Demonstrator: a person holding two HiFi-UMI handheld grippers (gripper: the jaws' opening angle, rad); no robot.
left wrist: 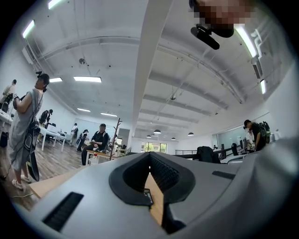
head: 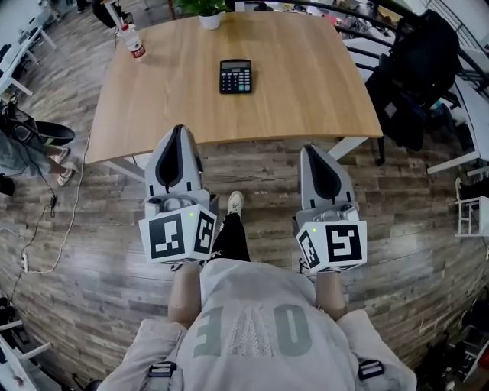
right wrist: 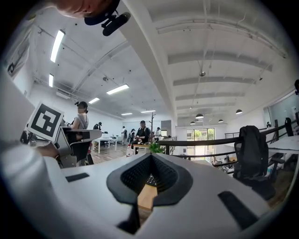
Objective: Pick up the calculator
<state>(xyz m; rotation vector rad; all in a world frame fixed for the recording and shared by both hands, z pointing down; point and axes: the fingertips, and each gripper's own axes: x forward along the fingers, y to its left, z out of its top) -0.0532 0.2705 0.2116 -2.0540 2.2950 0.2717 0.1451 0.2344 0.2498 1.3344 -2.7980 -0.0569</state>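
A black calculator (head: 235, 76) lies flat on the wooden table (head: 306, 99), near its middle. Both grippers hang over the floor in front of the table's near edge, well short of the calculator. My left gripper (head: 178, 131) is shut with nothing in it, its tip just at the table edge. My right gripper (head: 315, 151) is also shut and empty, a little farther back. In the left gripper view the calculator (left wrist: 148, 196) peeks through the gap behind the closed jaws, and in the right gripper view the calculator (right wrist: 151, 179) shows the same way.
A bottle (head: 134, 42) stands at the table's far left corner, and a potted plant (head: 210, 17) at the far edge. Dark chairs with bags (head: 416, 76) crowd the right side. A person (head: 23, 145) stands at the left, near cables on the plank floor.
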